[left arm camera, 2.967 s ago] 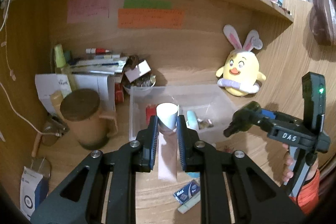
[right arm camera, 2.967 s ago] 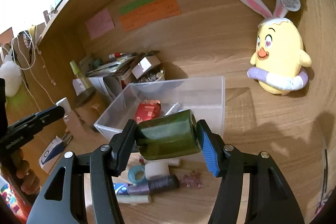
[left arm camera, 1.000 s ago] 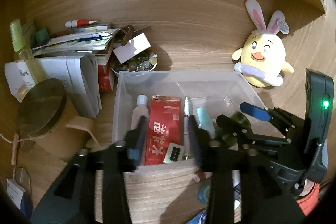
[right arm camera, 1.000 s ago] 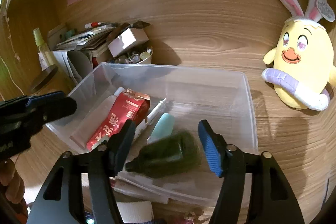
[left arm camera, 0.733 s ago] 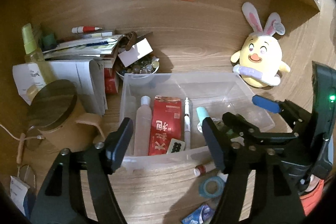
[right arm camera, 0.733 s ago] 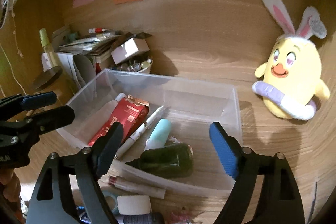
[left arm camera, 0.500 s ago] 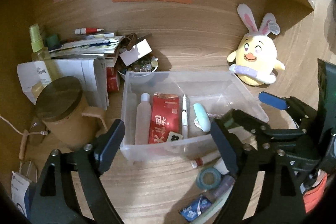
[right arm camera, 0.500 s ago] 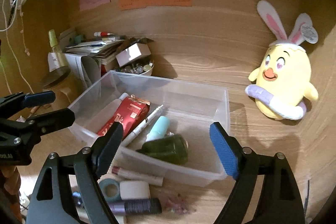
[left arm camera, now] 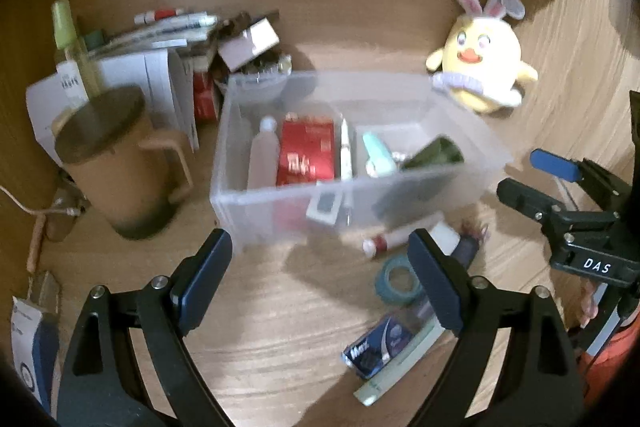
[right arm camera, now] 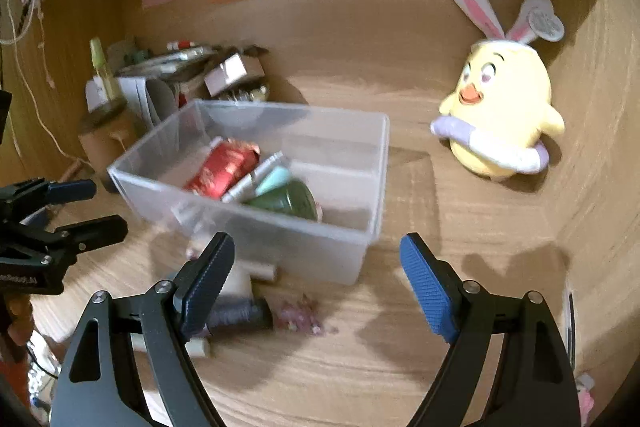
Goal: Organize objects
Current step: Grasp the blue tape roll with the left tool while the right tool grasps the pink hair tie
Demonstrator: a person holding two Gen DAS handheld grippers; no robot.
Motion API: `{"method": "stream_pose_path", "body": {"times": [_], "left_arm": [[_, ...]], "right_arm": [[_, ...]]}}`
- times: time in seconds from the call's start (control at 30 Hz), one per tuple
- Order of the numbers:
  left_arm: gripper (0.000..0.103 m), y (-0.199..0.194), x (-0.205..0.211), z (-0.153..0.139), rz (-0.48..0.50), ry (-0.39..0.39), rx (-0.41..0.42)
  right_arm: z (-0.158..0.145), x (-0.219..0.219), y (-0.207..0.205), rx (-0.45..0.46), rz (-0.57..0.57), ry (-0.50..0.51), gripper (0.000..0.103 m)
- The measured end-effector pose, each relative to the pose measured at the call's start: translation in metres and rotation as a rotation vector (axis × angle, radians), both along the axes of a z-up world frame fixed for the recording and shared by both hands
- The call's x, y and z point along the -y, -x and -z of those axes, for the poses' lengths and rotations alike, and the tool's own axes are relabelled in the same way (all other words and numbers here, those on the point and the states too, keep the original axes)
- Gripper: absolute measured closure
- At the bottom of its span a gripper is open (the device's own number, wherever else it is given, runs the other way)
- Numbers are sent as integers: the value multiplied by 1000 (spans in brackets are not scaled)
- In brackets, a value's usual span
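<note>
A clear plastic bin (left arm camera: pixel 256 215) (right arm camera: pixel 304 251) sits mid-desk. In it lie a dark green bottle (left arm camera: pixel 432 153) (right arm camera: pixel 288 201), a red packet (left arm camera: pixel 306 151) (right arm camera: pixel 224 169), a pale bottle (left arm camera: pixel 264 155), a pen and a mint tube. My left gripper (left arm camera: pixel 318 267) (right arm camera: pixel 104 207) hovers in front of the bin, its jaws opening with nothing between them. My right gripper (right arm camera: pixel 316 267) (left arm camera: pixel 532 179) stands open and empty near the bin's right front corner. Loose on the desk before the bin are a teal tape roll (left arm camera: pixel 398 279), a blue packet (left arm camera: pixel 378 345) and a dark cylinder (right arm camera: pixel 236 313).
A tan lidded mug (left arm camera: pixel 120 167) stands left of the bin, with stacked papers (left arm camera: pixel 160 39) and a bowl of small items (left arm camera: pixel 260 63) behind. A yellow plush chick (left arm camera: pixel 480 67) (right arm camera: pixel 500 107) sits at the back right. A white box (left arm camera: pixel 28 339) lies at the near left.
Both grippers have drawn back from over the bin and their jaws have widened. The green bottle and the pale bottle now lie in the bin, let go.
</note>
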State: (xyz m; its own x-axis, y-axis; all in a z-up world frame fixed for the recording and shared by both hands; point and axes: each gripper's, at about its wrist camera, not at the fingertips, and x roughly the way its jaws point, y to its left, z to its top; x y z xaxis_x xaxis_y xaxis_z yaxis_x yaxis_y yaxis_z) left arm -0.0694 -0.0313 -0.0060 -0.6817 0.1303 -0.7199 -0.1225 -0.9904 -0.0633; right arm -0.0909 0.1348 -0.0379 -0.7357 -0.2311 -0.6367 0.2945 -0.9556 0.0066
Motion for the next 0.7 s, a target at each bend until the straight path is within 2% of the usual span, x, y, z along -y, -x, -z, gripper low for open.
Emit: {"method": "stream_pose_path", "body": {"times": [0.3,0.57,0.7], "left_arm": [[13,1,-2,34,16,19,99],[13,8,-12,57,50,-1,191],[13,9,-17,60,60,15,195]], "right_arm": [[39,-16,-2,116,28,-33,20],[55,-22,1,176,34,-44,20],[57,-14,4,180,3,-63,21]]}}
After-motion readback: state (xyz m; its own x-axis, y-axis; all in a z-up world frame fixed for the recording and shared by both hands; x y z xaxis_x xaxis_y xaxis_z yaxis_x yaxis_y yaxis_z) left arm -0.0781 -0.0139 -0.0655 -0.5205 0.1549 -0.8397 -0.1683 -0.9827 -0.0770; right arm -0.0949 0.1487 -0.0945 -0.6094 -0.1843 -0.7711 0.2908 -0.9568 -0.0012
